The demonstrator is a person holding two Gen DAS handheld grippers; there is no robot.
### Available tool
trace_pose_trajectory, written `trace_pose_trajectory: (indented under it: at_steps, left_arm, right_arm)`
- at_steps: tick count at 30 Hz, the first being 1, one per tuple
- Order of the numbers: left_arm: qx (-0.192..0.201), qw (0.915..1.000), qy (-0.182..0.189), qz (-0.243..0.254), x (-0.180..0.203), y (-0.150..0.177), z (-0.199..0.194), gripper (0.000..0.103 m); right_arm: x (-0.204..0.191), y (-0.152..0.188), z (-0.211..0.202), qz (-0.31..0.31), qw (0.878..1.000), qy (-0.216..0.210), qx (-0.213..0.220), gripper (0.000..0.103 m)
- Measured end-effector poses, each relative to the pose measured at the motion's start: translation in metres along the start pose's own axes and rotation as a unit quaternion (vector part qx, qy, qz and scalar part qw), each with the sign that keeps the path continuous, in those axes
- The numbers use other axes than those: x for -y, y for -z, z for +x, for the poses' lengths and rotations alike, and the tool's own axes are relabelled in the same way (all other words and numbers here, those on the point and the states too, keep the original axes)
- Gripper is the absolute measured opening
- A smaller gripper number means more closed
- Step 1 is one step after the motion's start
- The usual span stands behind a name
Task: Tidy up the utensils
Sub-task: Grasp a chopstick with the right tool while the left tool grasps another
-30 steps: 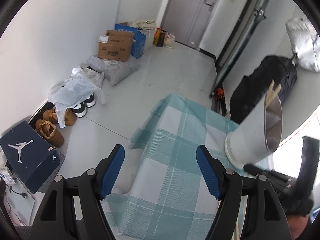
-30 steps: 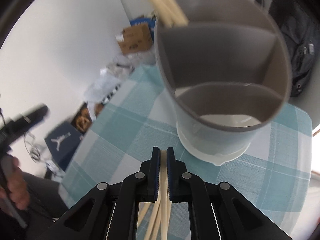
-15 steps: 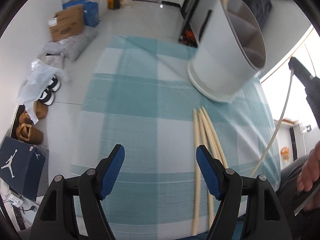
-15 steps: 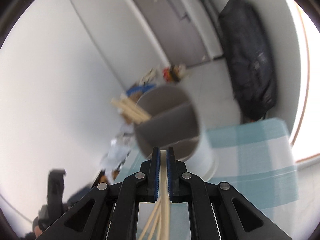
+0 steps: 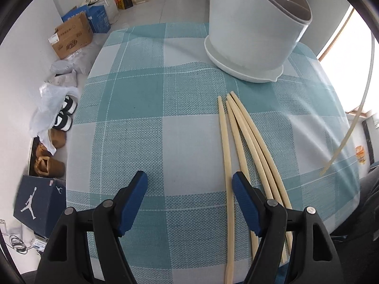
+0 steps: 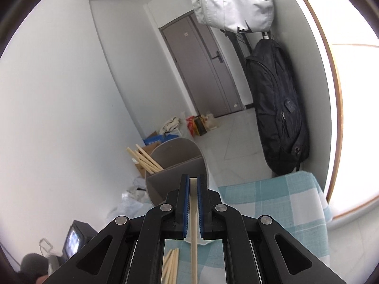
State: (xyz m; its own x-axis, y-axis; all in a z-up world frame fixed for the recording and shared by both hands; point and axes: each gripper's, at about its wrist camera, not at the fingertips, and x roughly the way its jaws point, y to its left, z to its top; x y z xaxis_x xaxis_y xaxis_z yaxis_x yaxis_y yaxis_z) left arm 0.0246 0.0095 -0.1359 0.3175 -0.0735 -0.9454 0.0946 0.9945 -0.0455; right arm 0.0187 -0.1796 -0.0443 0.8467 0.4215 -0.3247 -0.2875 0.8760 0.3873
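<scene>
Pale wood, a single chopstick, sat pinched between the blue pads of the right gripper, its jaws narrowed right down onto the stick, which ran back under the tool and out of the bottom of that view. In the left wrist view the same stick appeared as a long pale line hanging in the air off the right side of the table, well apart from the cloth. By my reading the step in hand was carrying this 1 piece to the holder; the next move would call for swinging its tip over the rim and lowering it into the compartment where the others already stand, then letting the jaws part. The grey-and-white utensil holder stood upright on its white saucer base, divided inside by partition walls; a few chopsticks leaned out of the far-left compartment, while the near compartment showed nothing in it as far as could be seen. 4 more chopsticks lay side by side on the teal checked tablecloth, just beside the holder's base, so the job looked partly done. The left gripper hovered low over the cloth with its jaws wide and holding nothing, its right pad just beside the leftmost loose stick. Beyond the table, cardboard boxes sat on the floor.
</scene>
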Motion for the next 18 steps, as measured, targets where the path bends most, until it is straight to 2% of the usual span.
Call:
trace_pose_trajectory:
  at_steps: [7, 13, 14, 18]
  left_arm:
    - [-0.004, 0.9996, -0.025, 0.013, 0.006, -0.015, 0.008, 0.070]
    - [-0.007, 0.9988, -0.045, 0.019, 0.007, -0.033, 0.018, 0.069]
    - [-0.008, 0.9986, -0.047, 0.022, 0.008, -0.036, 0.019, 0.067]
    - [-0.011, 0.9980, -0.044, 0.044, 0.019, -0.043, 0.019, 0.038]
  right_arm:
    - [0.014, -0.003, -0.011, 0.040, 0.999, 0.008, 0.001, 0.006]
    - [0.024, -0.006, -0.018, 0.045, 0.998, 0.041, 0.001, 0.006]
    - [0.026, -0.007, -0.018, 0.046, 0.998, 0.049, -0.001, 0.006]
    - [0.039, -0.008, -0.018, 0.076, 0.996, 0.048, -0.006, 0.006]
